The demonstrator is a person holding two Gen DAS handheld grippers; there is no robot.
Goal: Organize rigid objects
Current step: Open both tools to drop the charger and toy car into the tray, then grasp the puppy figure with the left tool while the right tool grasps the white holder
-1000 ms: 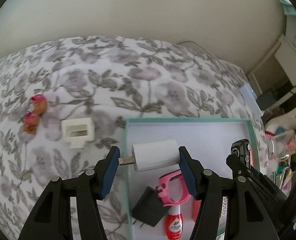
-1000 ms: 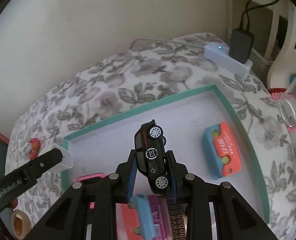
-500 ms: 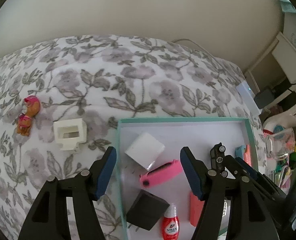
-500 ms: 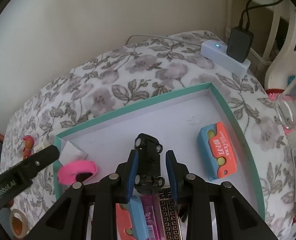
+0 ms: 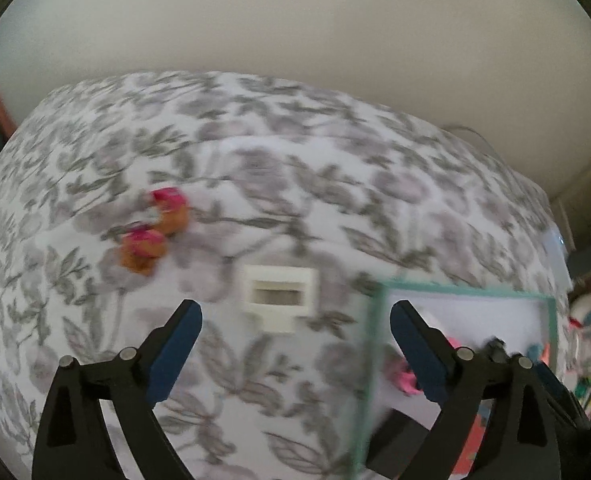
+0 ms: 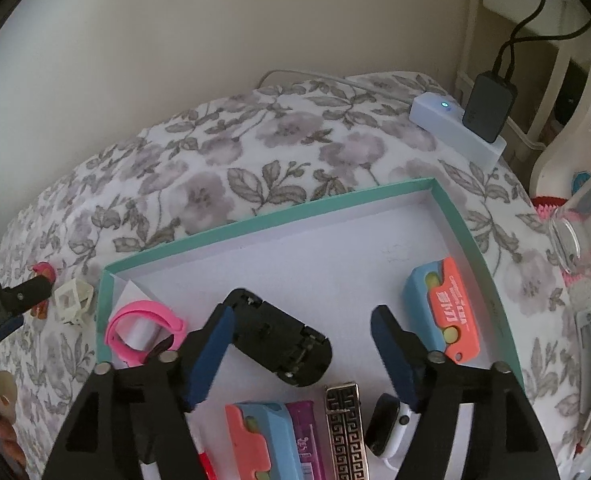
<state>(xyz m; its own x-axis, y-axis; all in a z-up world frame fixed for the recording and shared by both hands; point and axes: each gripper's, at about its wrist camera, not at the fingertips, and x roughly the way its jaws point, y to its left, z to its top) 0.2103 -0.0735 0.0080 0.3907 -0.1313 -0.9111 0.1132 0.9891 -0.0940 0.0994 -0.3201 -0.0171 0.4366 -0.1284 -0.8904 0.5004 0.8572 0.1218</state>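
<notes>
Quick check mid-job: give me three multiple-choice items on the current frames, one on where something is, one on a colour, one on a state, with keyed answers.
1. Where is the black toy car?
A. inside the teal-rimmed tray
B. on the floral cloth
C. clamped in the right tool

2. What colour is the loop band in the tray's left corner?
A. green
B. pink
C. yellow

3. How does the right tool stand?
A. shut on the car
B. shut and empty
C. open, fingers apart

Answers:
1 A, it lies on the tray's white floor.
2 B, it shows bright pink.
3 C, the blue pads sit wide apart, gripping nothing.
</notes>
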